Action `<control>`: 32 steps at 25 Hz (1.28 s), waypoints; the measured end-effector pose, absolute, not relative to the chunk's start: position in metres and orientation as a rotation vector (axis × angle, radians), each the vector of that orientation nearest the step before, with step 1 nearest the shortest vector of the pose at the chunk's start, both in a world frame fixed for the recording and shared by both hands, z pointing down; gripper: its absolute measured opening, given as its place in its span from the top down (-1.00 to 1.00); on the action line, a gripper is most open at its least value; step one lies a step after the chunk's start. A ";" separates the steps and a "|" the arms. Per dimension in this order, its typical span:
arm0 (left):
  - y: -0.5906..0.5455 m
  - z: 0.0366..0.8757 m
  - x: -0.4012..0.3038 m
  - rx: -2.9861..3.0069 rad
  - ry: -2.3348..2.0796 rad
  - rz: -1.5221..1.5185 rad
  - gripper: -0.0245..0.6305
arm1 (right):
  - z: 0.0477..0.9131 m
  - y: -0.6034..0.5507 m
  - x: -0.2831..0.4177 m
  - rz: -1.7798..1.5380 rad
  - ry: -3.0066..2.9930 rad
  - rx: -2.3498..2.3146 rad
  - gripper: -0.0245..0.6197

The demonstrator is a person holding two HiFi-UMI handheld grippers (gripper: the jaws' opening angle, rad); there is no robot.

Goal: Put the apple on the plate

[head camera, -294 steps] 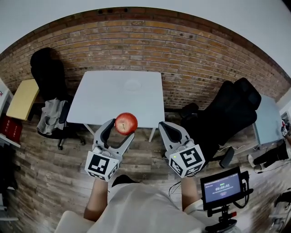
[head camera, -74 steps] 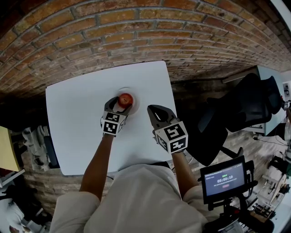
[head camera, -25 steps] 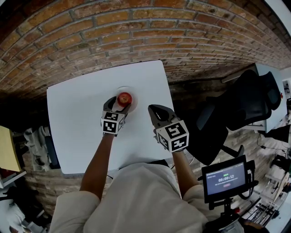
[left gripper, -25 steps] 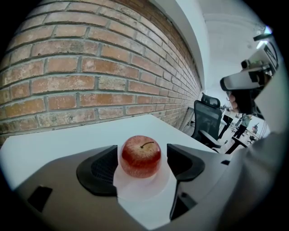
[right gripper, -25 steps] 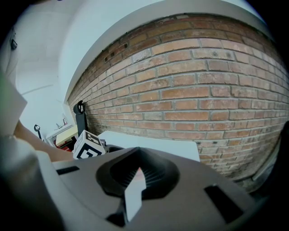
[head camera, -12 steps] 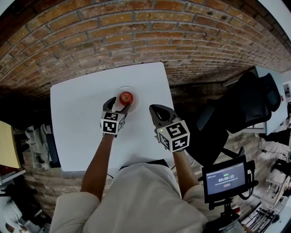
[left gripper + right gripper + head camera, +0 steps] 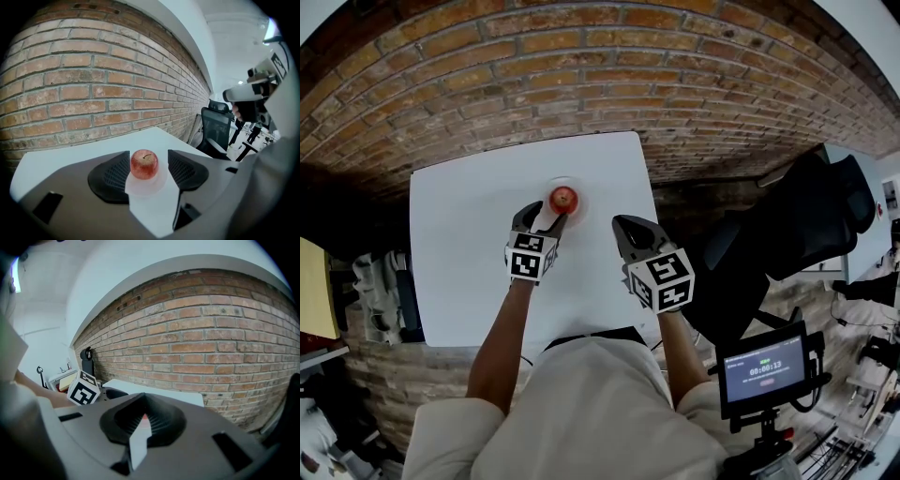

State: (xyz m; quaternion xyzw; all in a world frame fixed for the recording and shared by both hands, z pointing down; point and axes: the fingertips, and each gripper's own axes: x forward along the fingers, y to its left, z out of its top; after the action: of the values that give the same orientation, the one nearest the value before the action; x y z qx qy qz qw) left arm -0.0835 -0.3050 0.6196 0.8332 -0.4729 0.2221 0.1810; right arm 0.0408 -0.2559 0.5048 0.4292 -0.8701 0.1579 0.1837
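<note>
A red apple (image 7: 564,198) sits upright on a small pale plate (image 7: 579,204) on the white table (image 7: 459,244). My left gripper (image 7: 544,214) is just short of it, and its jaws are closing. In the left gripper view the apple (image 7: 144,164) rests on the plate (image 7: 149,185) in line with the left gripper (image 7: 149,159). There is daylight on both sides, and neither pad touches it. My right gripper (image 7: 626,228) hovers to the right of the plate, jaws together and holding nothing. In the right gripper view the right gripper (image 7: 143,408) shows only a thin slit.
A brick wall (image 7: 581,75) runs behind the table. A black office chair (image 7: 787,225) stands to the right of the table. A small monitor on a stand (image 7: 759,370) is at lower right. Clutter and a yellow board (image 7: 309,291) lie at the left.
My left gripper has drawn back a little from the apple, which stays on the plate, and its jaws have narrowed. The right gripper has barely shifted.
</note>
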 end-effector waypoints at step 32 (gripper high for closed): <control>-0.226 0.481 -0.128 2.508 -1.618 0.405 0.84 | 0.434 -0.206 -0.002 0.267 -2.607 1.168 0.92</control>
State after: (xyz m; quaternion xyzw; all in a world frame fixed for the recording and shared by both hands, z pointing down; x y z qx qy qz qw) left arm -0.1284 -0.2265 0.4808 0.8310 -0.5360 0.1341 0.0650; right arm -0.0024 -0.2062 0.4344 0.4034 -0.9002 0.0923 0.1357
